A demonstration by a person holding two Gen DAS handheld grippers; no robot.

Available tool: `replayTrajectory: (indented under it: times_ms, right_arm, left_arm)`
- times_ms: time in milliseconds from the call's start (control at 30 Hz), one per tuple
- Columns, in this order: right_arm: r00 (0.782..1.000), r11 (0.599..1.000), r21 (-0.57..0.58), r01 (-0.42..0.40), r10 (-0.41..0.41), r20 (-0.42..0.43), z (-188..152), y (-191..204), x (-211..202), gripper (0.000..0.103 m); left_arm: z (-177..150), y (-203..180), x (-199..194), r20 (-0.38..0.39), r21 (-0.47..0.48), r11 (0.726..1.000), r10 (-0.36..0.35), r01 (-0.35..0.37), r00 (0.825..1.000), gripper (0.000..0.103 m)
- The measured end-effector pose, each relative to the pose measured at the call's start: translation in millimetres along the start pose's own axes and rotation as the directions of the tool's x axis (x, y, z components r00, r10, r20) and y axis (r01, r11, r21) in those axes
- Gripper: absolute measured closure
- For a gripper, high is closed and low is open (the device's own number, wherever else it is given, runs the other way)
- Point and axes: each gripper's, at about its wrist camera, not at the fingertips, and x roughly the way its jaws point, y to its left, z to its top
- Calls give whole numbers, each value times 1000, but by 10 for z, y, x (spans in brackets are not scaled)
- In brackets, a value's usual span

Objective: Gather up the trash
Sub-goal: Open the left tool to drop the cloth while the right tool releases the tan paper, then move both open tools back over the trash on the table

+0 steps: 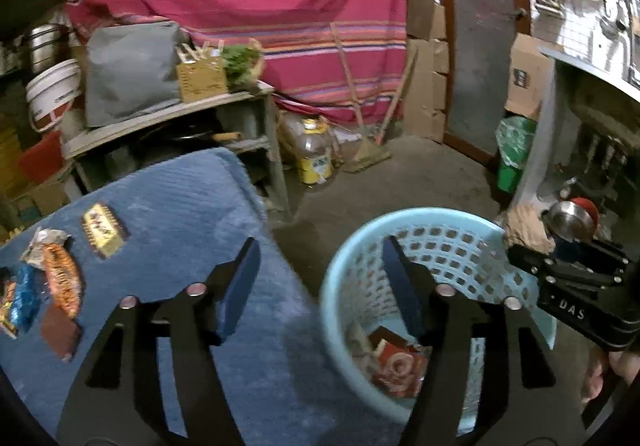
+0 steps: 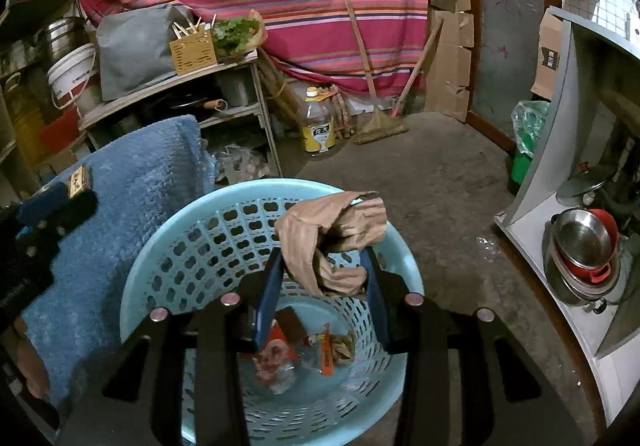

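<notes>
R gripper (image 2: 324, 282) fingers clamp crumpled brown paper (image 2: 332, 234) over the blue basket (image 2: 168, 246), ready to drop; L gripper (image 1: 320, 286) released, empty; wrappers (image 1: 60, 278) wait on table at its 9 o'clock

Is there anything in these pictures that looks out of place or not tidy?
Several snack wrappers lie scattered on the blue towel, not yet in the light blue basket. The right tongs hold crumpled brown paper over the basket. The left tongs are open and empty.
</notes>
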Motion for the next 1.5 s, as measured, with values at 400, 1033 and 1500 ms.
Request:
replayTrajectory:
  times_ms: [400,1033,1500]
  right_arm:
    - [999,1000,15,-24,24,22,0,244,51,62]
    - [992,995,-89,-50,60,113,-8,1428,-159,30]
    - [952,944,-167,-285,299,61,46,3285,31,30]
  left_arm:
    - [5,591,-424,75,-87,989,127,-121,989,14]
    - [-368,2018,-969,78,-239,934,290,-264,954,8]
    - [-733,3725,-1001,-19,-342,819,485,-462,874,8]
